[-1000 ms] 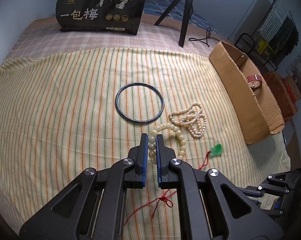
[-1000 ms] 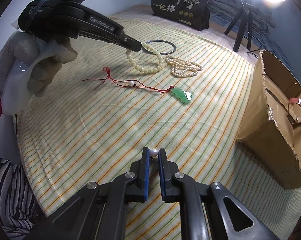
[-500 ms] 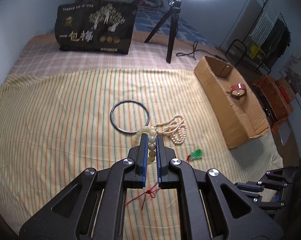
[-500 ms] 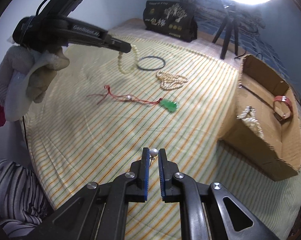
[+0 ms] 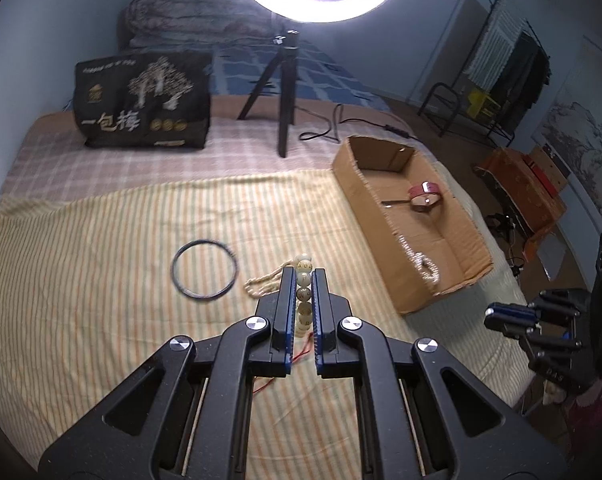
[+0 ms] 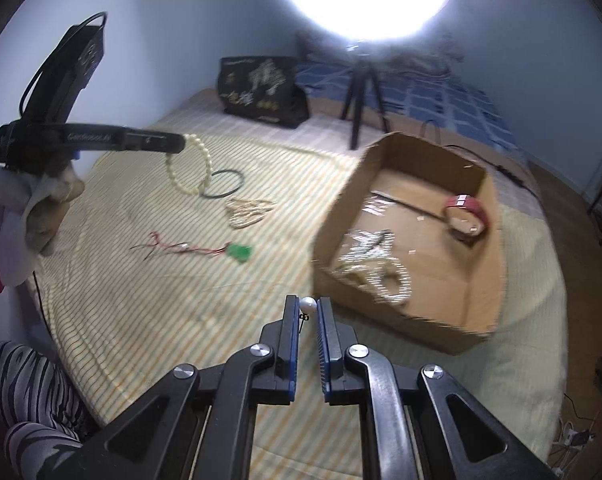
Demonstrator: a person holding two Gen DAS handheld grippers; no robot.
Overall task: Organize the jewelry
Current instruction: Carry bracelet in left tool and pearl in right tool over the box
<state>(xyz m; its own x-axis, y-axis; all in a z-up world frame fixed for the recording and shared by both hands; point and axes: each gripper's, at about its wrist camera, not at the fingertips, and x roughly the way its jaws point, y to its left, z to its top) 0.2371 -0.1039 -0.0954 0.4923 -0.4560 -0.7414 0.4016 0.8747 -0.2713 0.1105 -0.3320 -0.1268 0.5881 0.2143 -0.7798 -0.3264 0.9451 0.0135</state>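
While your left gripper (image 5: 303, 276) stands above the striped cloth (image 5: 101, 280), its jaws are pinched close on a beaded bracelet (image 5: 304, 280); in the left wrist view the pale beads sit stacked between the blue pads, and in the right wrist view the rest of the loop hangs free below the tips, clear of the cloth. Your gloved left hand (image 6: 33, 200) holds that tool at the far left of the right wrist view.

Just left of the beads, a dark bangle (image 5: 204, 271) lies flat on the cloth. Beside it, on its right, is a heap of small pearls (image 6: 248, 210), partly hidden behind your left fingers in the left wrist view. Nearer you, a red cord (image 6: 173, 247) runs to a green pendant (image 6: 239, 253), well apart from the box.

Your right gripper (image 6: 308, 310) is nearly closed and holds a small pearl earring (image 6: 307, 305) right at the fingertips, with its dark hook hanging down between the pads. It hovers over the cloth near the front corner of the box.

Farther right, the cardboard box (image 6: 477, 320) sits open on the bed. Inside it lie a blurred silvery chain (image 6: 373, 264) at the near end and a red strap (image 6: 467, 214) toward the far end.
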